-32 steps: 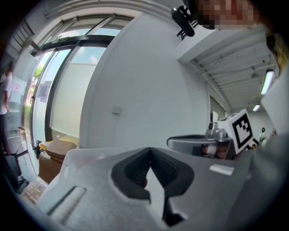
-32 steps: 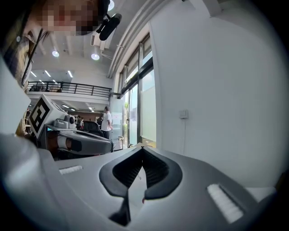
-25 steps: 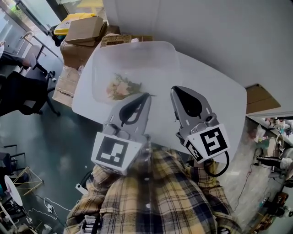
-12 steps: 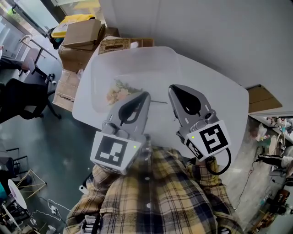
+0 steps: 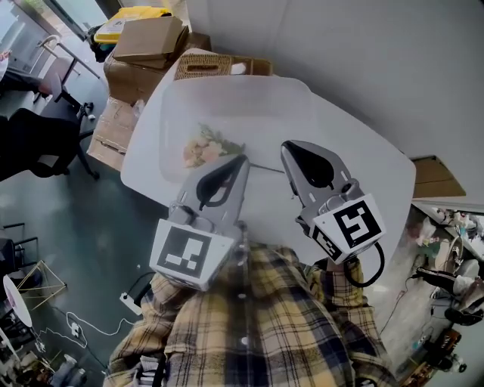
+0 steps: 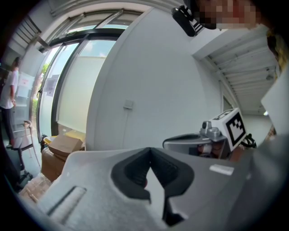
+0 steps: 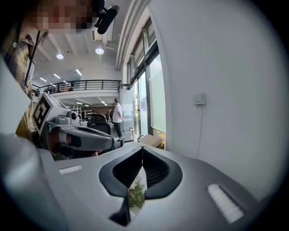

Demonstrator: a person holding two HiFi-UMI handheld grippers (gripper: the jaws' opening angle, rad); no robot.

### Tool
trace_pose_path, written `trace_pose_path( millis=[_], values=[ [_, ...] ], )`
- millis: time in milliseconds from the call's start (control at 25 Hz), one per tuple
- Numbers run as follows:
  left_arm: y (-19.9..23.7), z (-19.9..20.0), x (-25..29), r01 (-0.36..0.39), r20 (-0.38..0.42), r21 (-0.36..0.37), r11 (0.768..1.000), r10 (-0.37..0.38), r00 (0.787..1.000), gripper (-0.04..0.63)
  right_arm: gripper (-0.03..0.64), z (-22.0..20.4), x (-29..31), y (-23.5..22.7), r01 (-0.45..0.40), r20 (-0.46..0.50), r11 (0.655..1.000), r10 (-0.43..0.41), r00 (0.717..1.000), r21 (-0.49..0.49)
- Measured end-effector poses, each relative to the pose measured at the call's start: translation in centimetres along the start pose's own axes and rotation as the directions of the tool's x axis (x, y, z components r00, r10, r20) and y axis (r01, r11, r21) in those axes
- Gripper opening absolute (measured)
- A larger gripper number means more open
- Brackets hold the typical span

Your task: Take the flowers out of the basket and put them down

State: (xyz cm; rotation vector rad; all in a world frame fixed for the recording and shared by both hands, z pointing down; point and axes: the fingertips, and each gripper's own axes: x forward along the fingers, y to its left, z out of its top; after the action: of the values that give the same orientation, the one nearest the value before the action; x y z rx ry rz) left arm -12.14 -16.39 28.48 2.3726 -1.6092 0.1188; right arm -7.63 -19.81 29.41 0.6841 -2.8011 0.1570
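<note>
A small bunch of pale pink flowers with green leaves (image 5: 203, 149) lies on the white table (image 5: 340, 162), left of the middle. A woven basket (image 5: 212, 66) stands at the table's far edge, apart from the flowers. Both grippers are held up close to the person's chest, above the table's near edge. My left gripper (image 5: 241, 159) (image 6: 150, 149) is shut with nothing in it. My right gripper (image 5: 288, 148) (image 7: 142, 148) is shut and empty too. In the right gripper view the flowers (image 7: 135, 195) show through the gap under its closed tips.
Cardboard boxes (image 5: 147, 45) are stacked on the floor beyond the table's far left corner, with a yellow item (image 5: 132, 17) on top. A dark office chair (image 5: 38, 140) stands to the left. A grey wall (image 5: 363, 53) runs along the table's right side.
The head view has shifted a little, so the table and flowers sit slightly lower and to the right. Both grippers stay shut and have hardly moved.
</note>
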Motion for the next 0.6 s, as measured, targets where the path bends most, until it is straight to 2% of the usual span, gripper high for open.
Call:
trace_pose_path(
  millis=[80, 120, 280, 600],
  values=[
    [0.6, -0.4, -0.2, -0.014, -0.004, -0.009, 1.0, 0.014, 1.0, 0.002, 0.015, -0.3, 1.0, 0.2, -0.032, -0.022, 0.999, 0.032, 0.999, 0.005],
    [0.8, -0.6, -0.2, -0.021, -0.007, -0.015, 1.0, 0.021, 1.0, 0.002, 0.047, -0.6, 1.5, 0.3, -0.05, -0.037, 0.999, 0.051, 0.998, 0.007],
    [1.6, -1.3, -0.6, -0.039, -0.02, -0.035, 0.999, 0.038, 0.999, 0.002, 0.064, -1.4, 3.4, 0.9, -0.136, -0.115, 0.991, 0.133, 0.984, -0.015],
    [3.3, -2.8, -1.4, -0.08, -0.037, -0.07, 0.994, 0.078, 0.996, 0.002, 0.089, -3.3, 7.6, 1.9, -0.298, -0.283, 0.954, 0.281, 0.917, -0.019]
  ],
)
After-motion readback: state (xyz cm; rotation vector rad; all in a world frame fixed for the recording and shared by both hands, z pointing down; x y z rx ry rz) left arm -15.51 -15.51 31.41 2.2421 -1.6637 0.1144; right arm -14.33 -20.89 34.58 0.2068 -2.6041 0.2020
